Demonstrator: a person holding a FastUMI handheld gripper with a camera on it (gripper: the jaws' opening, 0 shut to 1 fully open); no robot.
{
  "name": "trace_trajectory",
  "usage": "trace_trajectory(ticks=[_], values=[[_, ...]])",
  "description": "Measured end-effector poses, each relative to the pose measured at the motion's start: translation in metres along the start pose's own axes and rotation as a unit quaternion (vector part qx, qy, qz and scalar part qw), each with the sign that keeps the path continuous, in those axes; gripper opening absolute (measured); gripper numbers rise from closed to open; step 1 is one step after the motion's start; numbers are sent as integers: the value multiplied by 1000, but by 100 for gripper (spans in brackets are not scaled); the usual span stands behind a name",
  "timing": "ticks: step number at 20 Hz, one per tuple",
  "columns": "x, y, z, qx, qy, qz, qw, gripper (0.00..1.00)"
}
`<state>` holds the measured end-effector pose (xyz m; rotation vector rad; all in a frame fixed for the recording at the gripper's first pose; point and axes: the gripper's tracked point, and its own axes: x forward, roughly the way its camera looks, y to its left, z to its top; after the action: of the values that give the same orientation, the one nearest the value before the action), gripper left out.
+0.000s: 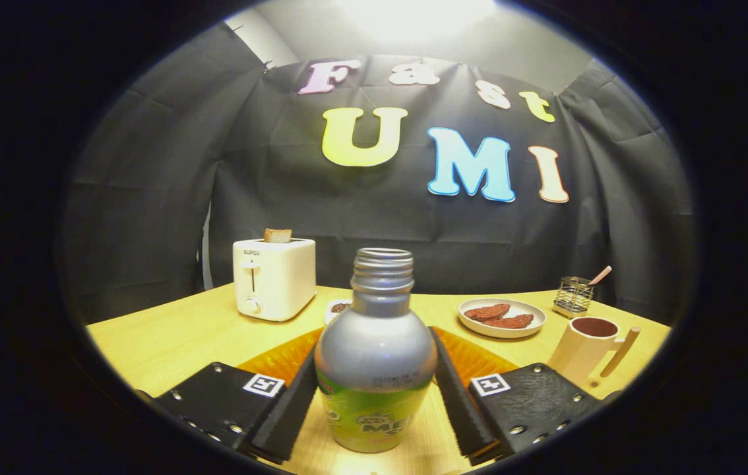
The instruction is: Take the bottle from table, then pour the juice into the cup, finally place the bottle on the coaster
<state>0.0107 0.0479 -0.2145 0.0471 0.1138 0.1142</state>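
Table (169, 336): pale wood-grain top, smooth and wide.
Gripper (374, 402): level over the table, pointing at the booth wall; both fingers press the bottle's flanks, clamped on it.
Bottle (374, 356): upright between the fingers, uncapped, threaded neck, matte grey rounded shoulder, glossy green label below.
Coaster (281, 359): orange, ribbed, flat behind the bottle.
Toaster (274, 278): boxy, cream, smooth, beyond the left finger; toast in its slot.
Cup (588, 348): cream, tapered, stick-like handle, dark inside, beyond the right finger.
Plate (502, 318): shallow, white, holding brownish-red pieces.
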Motion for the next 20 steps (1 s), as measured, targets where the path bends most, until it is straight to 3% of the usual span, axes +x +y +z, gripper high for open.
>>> trace_trajectory(ticks=[1, 6, 15, 20], values=[[0, -1, -1, -2, 0, -2, 1000, 83], [-6, -9, 0, 7, 4, -13, 1000, 78], [-5, -38, 28, 29, 5, -39, 999, 78], [0, -52, 43, 86, 1, -27, 996, 78]])
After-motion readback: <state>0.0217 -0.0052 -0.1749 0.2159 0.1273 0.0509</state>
